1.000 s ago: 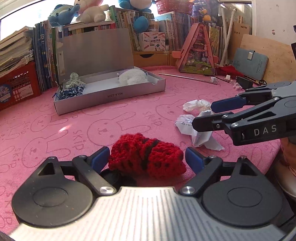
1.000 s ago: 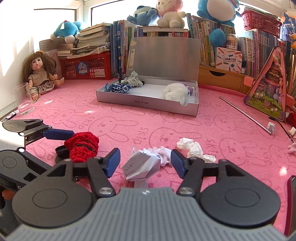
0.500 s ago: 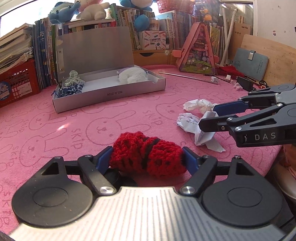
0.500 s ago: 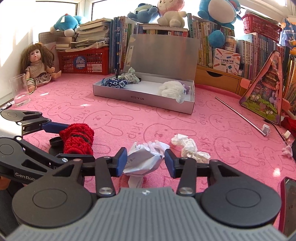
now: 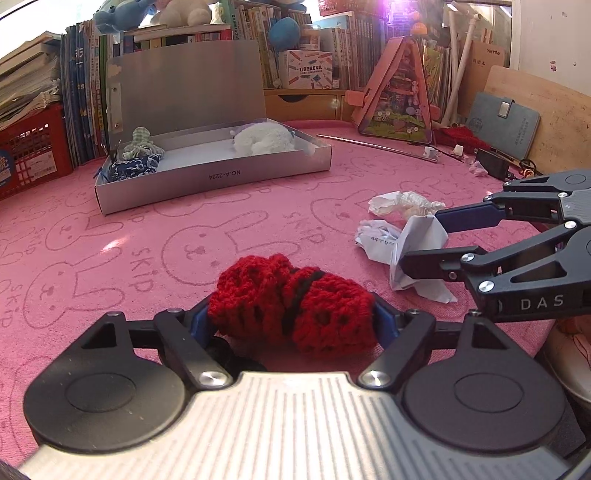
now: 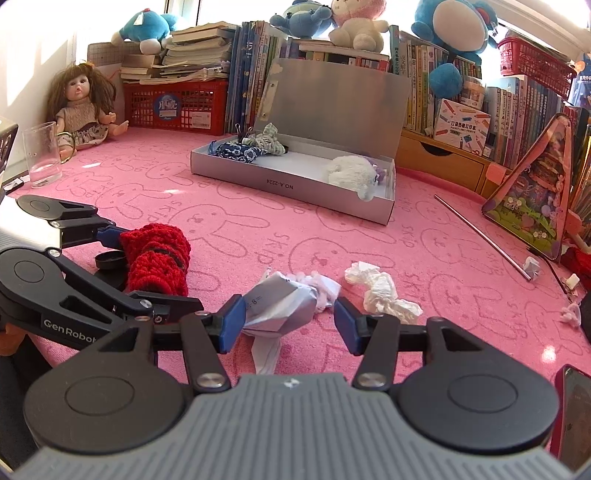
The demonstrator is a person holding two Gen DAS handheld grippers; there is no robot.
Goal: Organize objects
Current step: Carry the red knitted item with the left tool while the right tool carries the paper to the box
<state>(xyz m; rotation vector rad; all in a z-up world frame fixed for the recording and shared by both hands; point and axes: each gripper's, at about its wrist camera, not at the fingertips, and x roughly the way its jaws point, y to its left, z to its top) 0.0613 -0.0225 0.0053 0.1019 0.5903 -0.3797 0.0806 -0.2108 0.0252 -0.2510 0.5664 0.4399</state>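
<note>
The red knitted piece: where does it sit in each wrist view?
Left wrist view: the red knitted piece lies bottom centre, between the left gripper jaws.
Right wrist view: it lies at the left, below mid-height, in that same gripper.
Shared landmark: the open silver box on the pink cloth behind.

A doll (image 6: 83, 107) sits at the far left corner of the pink worktop (image 6: 258, 229), with a clear glass (image 6: 41, 154) just in front of it. Behind stands a red crate (image 6: 177, 109) under stacked books, beside a row of upright books (image 6: 251, 77) topped by plush toys (image 6: 354, 26).
</note>
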